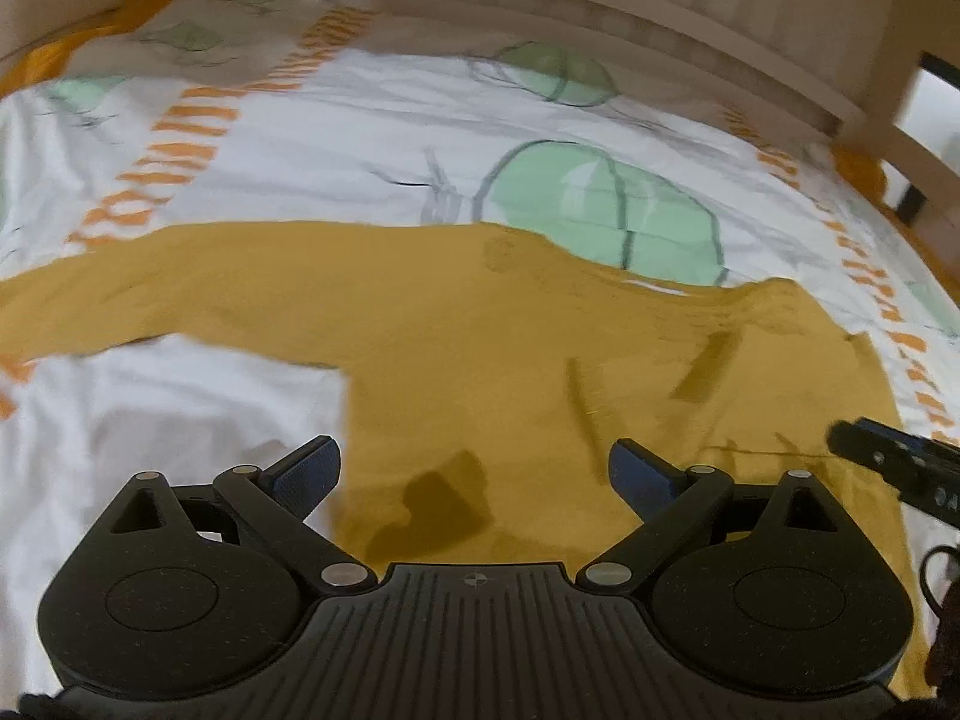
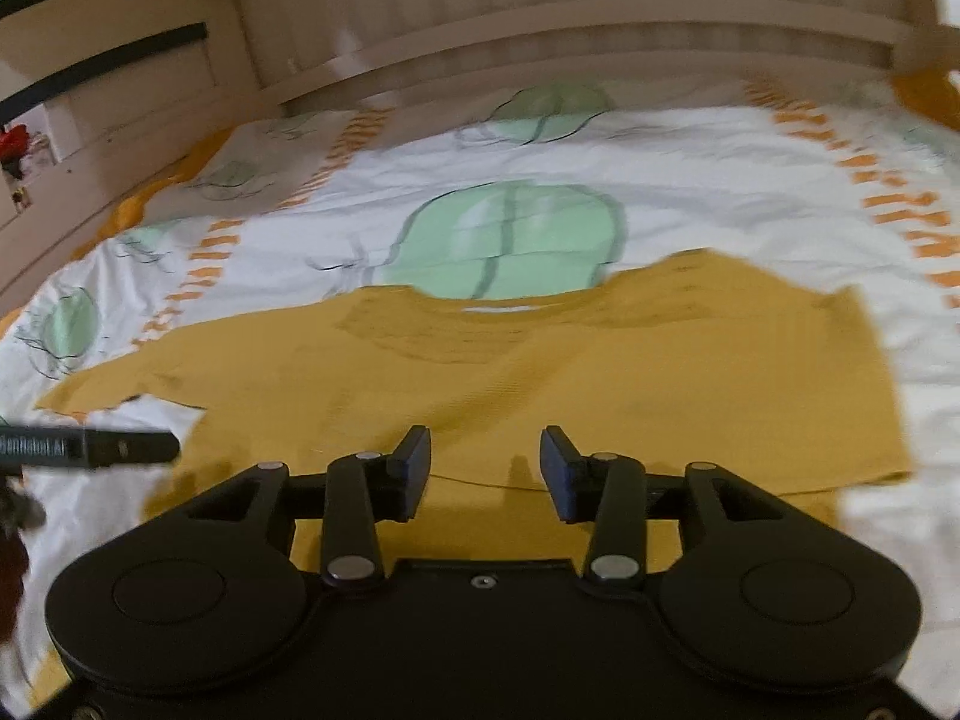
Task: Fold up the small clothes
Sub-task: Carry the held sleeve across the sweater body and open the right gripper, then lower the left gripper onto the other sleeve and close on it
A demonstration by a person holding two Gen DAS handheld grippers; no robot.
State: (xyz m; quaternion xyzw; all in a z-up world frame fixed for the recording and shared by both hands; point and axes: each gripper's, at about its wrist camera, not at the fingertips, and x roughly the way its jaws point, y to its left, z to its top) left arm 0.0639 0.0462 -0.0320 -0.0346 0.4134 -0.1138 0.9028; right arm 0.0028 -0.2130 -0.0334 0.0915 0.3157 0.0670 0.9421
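Now we hold both tools tilted down over the mustard shirt [image 1: 480, 324], which lies flat on the printed bedcover [image 1: 336, 120]. Our left gripper [image 1: 474, 471] is spread wide, nothing between; our right gripper [image 2: 485, 468] stands parted, empty. Wooden bed rail [image 2: 600, 42] bounds the far edge.

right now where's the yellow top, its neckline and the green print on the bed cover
yellow top [image 2: 540, 384], right wrist view, middle of its body
neckline [image 2: 456, 330], right wrist view, curved collar edge at the far side
green print [image 2: 510, 240], right wrist view, centre of the big green shape
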